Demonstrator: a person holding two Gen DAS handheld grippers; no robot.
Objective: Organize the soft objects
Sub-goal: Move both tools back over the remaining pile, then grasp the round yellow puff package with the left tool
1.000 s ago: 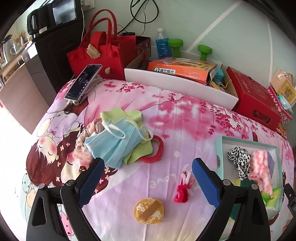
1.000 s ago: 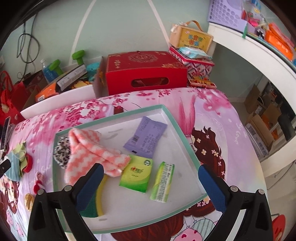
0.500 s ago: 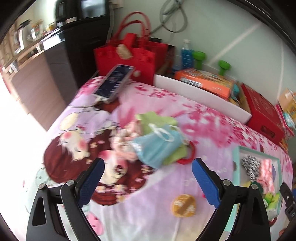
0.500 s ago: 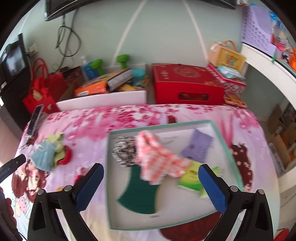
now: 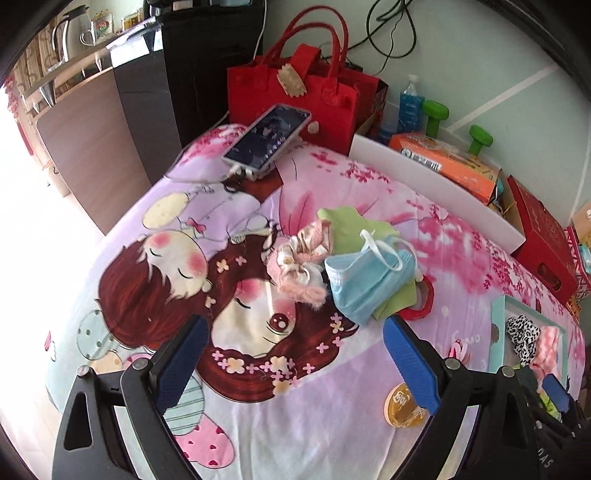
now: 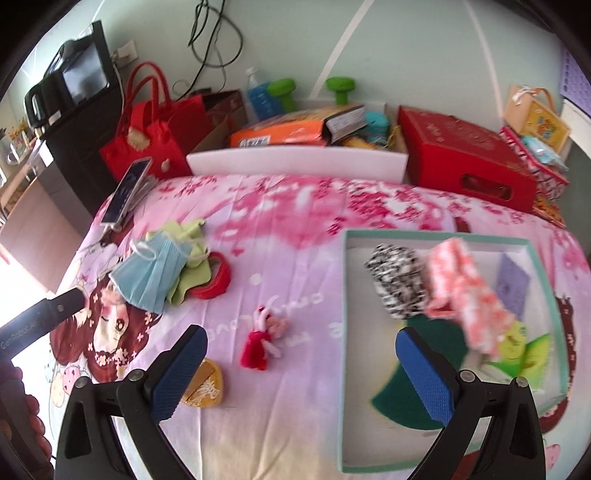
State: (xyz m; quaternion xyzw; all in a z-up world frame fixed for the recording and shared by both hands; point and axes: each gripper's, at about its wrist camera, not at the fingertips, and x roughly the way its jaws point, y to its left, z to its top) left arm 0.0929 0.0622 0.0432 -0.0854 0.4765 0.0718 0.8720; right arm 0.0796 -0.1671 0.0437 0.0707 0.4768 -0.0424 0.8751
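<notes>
This is a lived-in room of a home, likely a bedroom. The work surface is spread with a pink cartoon bedsheet (image 5: 258, 343) printed with a girl's face and blossoms. Beyond its far edge, household clutter lines a pale green wall: a red felt tote bag (image 5: 295, 88), a water bottle (image 6: 258, 94), two green dumbbells (image 6: 341, 88), a red gift box (image 6: 465, 155) and an orange carton (image 6: 284, 133). Off the far left corner stand a dark cabinet (image 5: 207, 66) and a wooden counter carrying an electric kettle (image 5: 72, 31). A smartphone (image 5: 267, 138) rests at that corner, cables dangling above.
</notes>
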